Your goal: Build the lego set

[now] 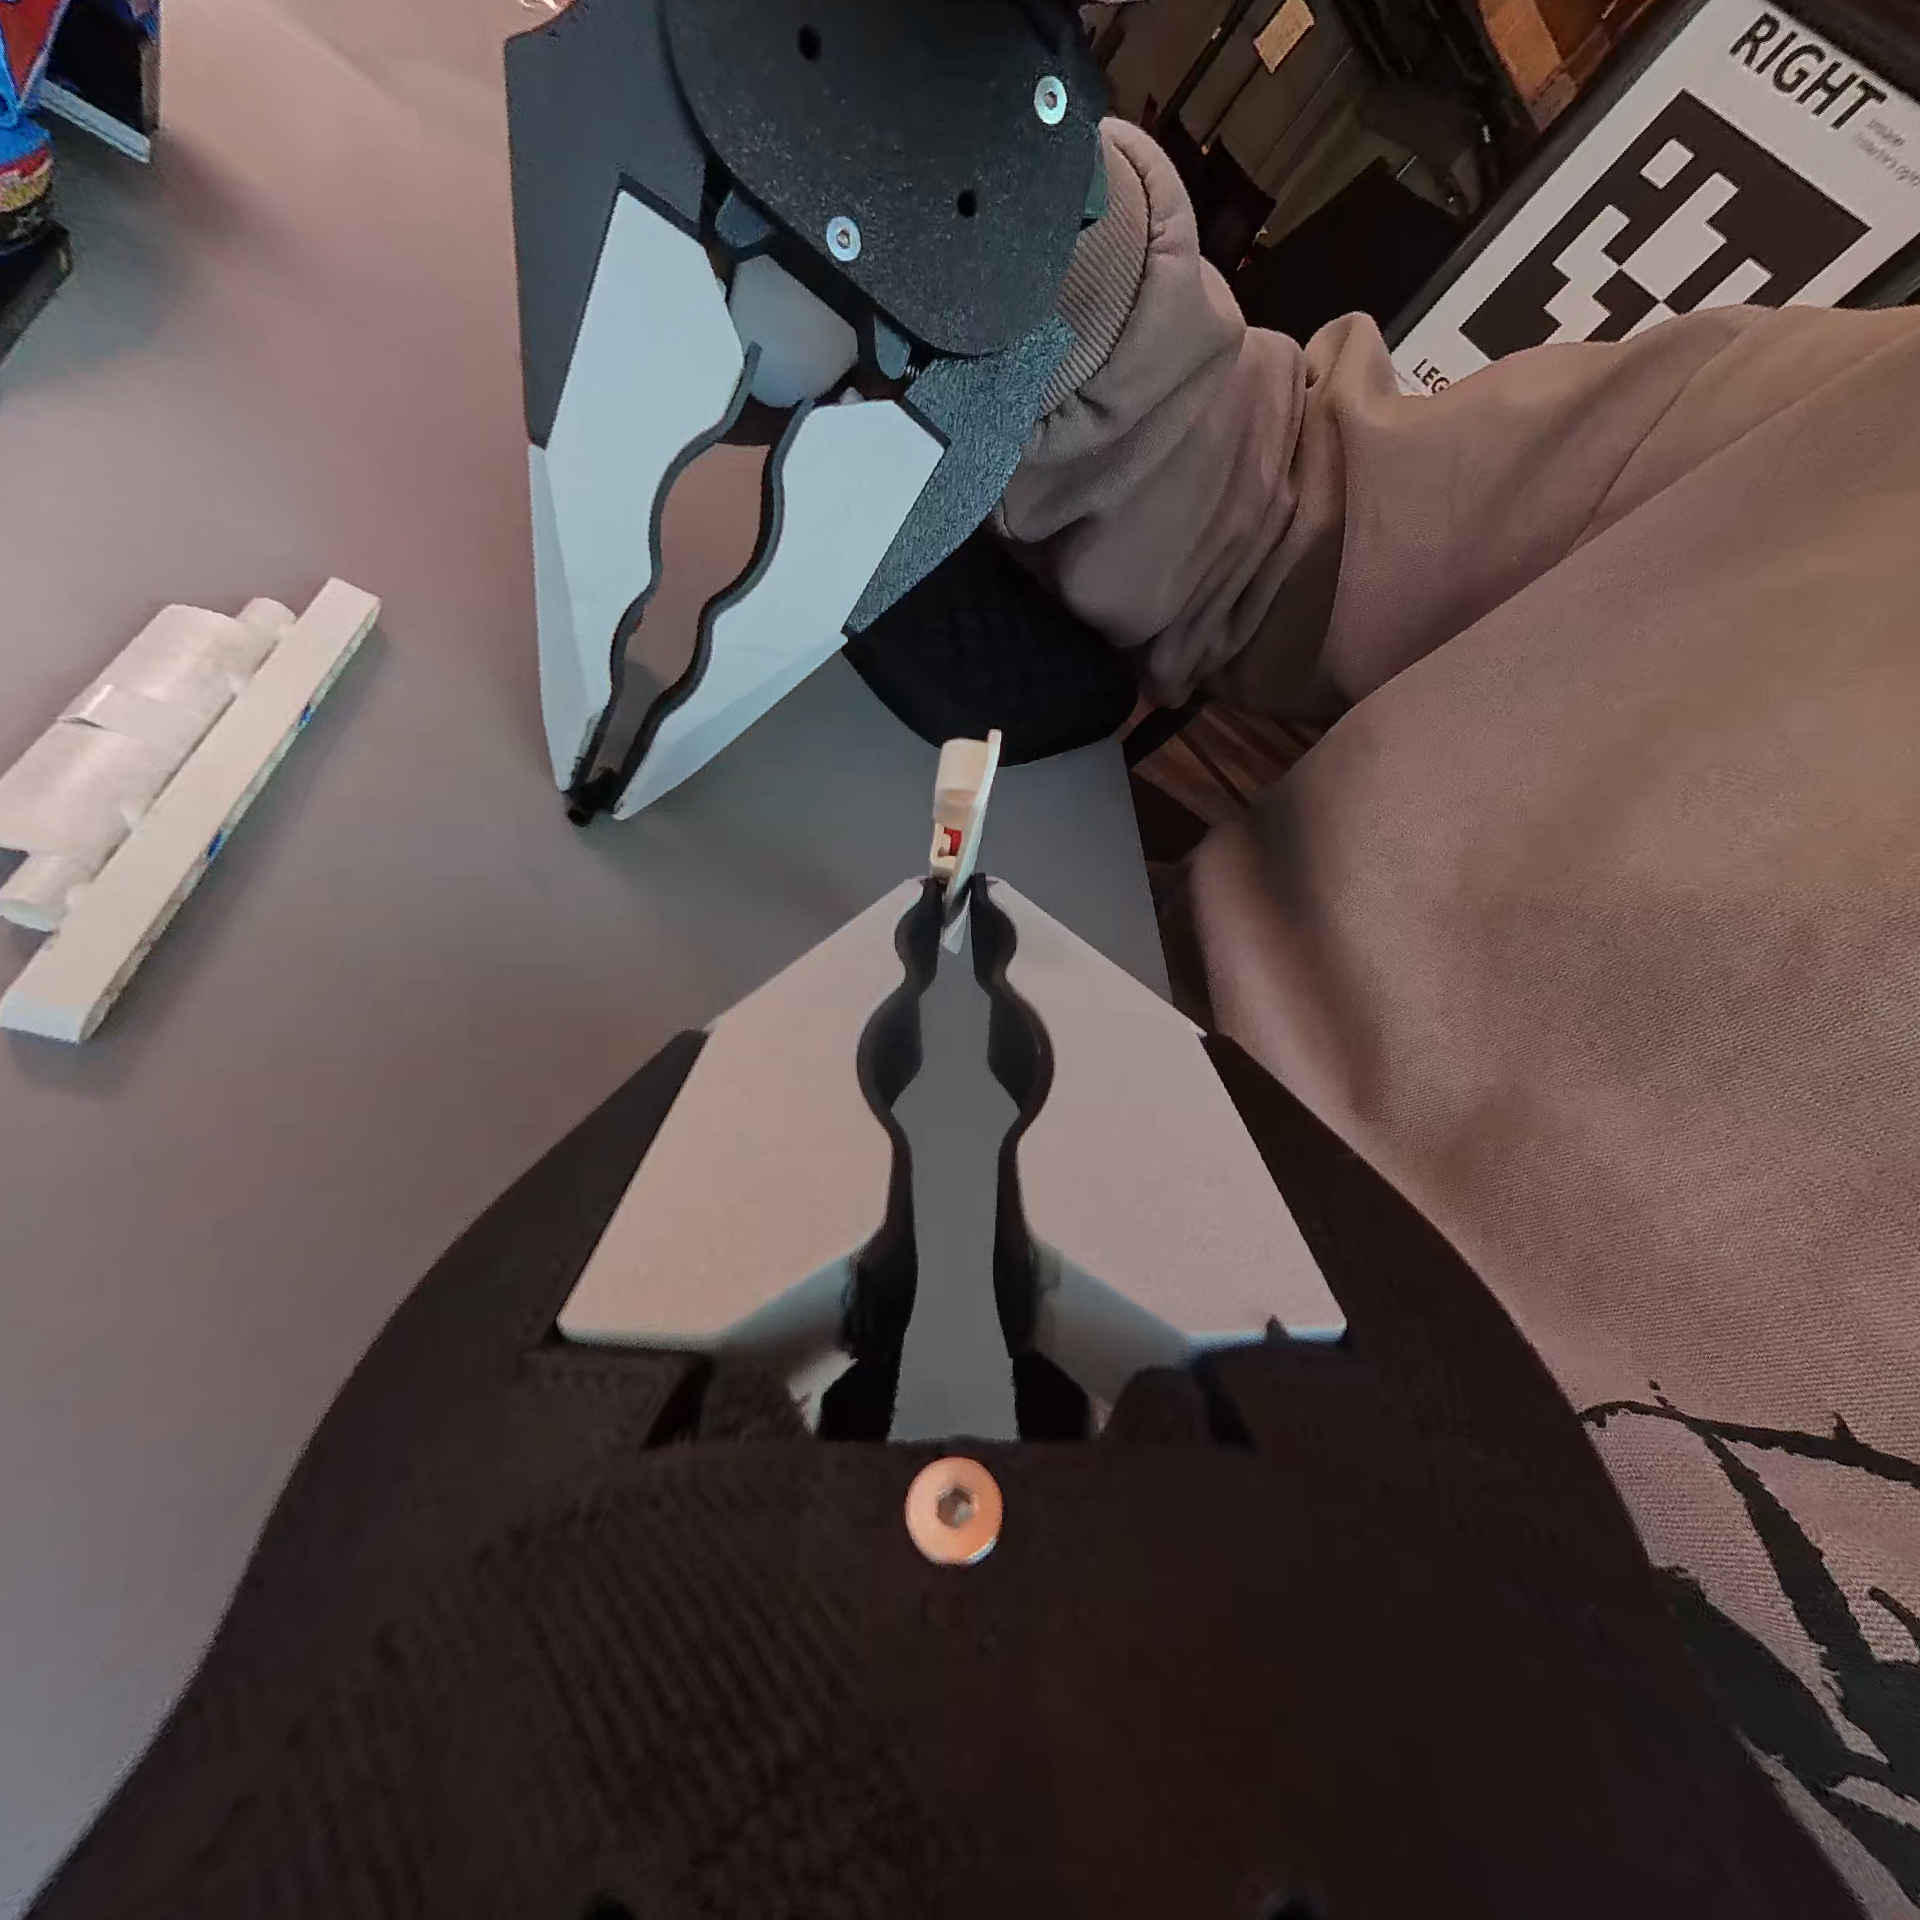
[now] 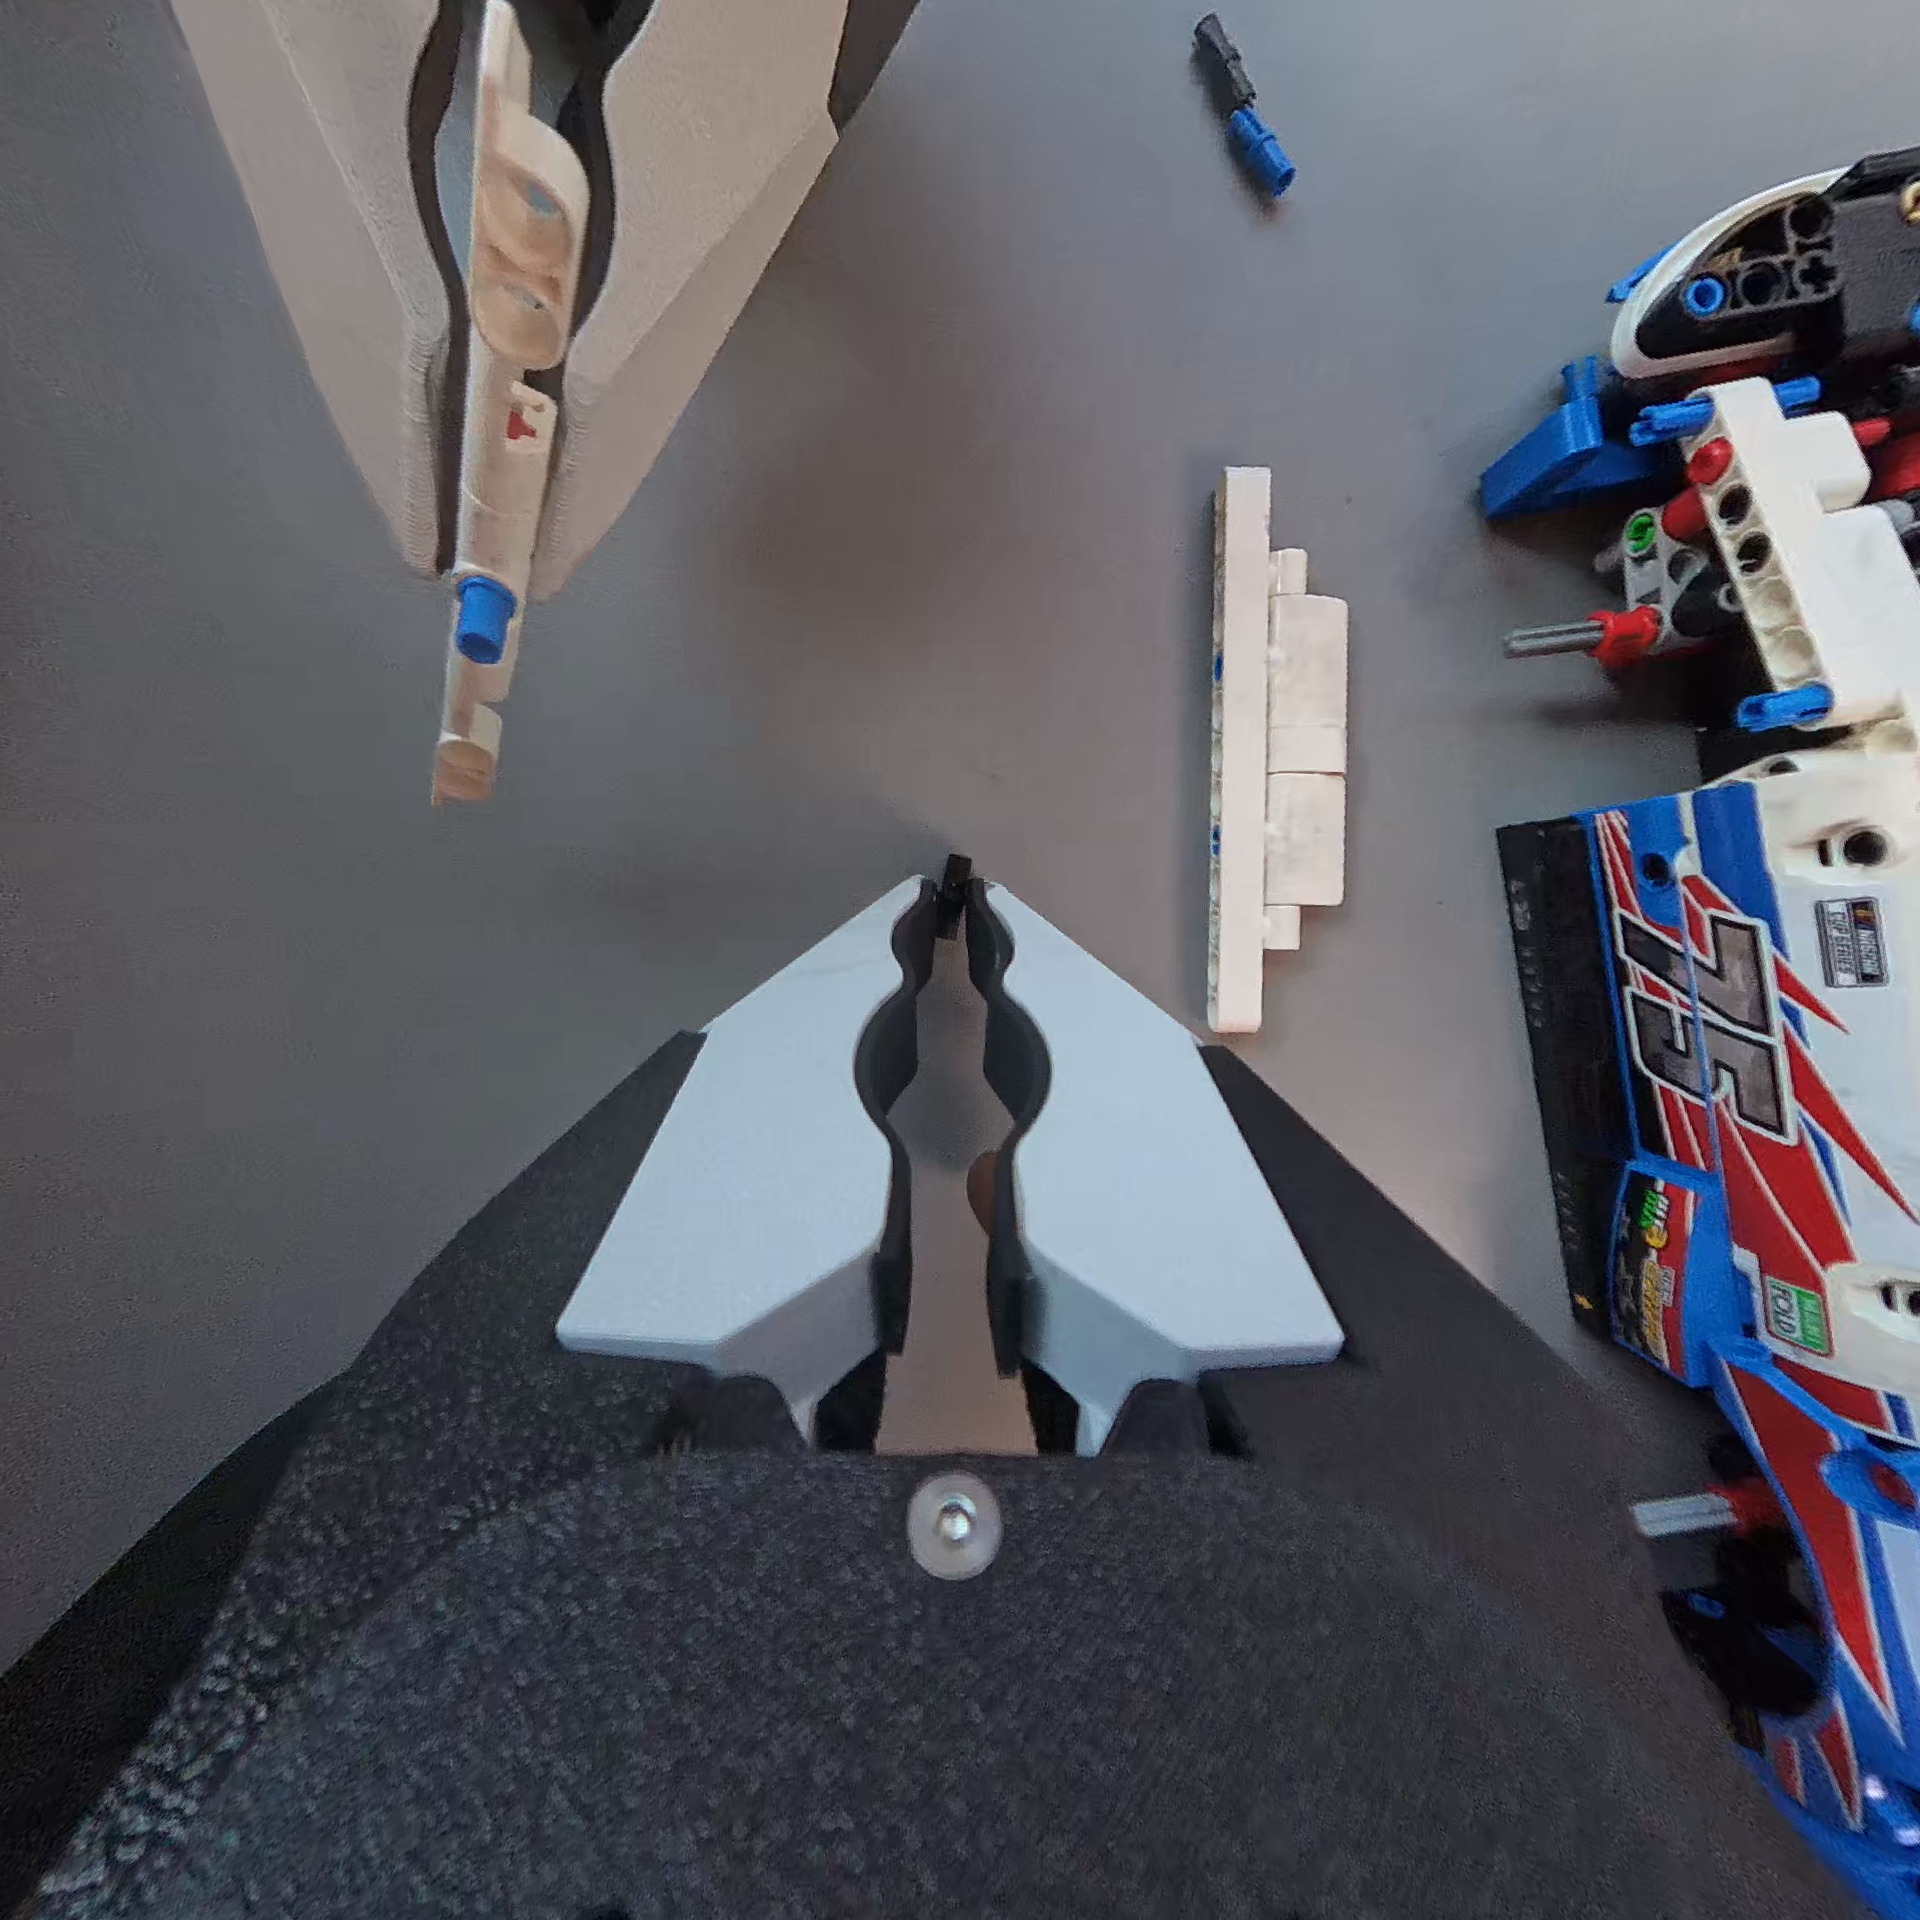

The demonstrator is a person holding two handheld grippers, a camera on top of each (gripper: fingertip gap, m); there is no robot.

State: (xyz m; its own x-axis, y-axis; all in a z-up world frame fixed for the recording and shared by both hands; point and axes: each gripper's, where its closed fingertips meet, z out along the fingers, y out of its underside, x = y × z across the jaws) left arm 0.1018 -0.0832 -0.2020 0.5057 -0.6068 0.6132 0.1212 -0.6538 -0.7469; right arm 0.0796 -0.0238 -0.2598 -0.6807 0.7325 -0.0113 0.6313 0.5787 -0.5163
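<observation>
My left gripper (image 1: 954, 891) is shut on a long white lego piece (image 1: 966, 805) and holds it above the grey table. In the right wrist view this left gripper (image 2: 488, 582) shows at the upper left, with the white piece (image 2: 499, 499) sticking out past the tips, a blue pin (image 2: 484, 615) in it. My right gripper (image 2: 951, 891) is shut on a small black pin (image 2: 953, 883). In the left wrist view the right gripper (image 1: 594, 798) points down at the table with the black pin (image 1: 580, 808) at its tips.
A white lego sub-assembly (image 2: 1273, 748) lies flat on the table; it also shows in the left wrist view (image 1: 177, 790). A black and blue pin (image 2: 1242, 104) lies farther off. The blue, white and red lego race car (image 2: 1756, 935) stands at the right. A person's sleeve (image 1: 1455, 727) fills the right. The gap from one gripper's tips to the other's is roughly 9 cm.
</observation>
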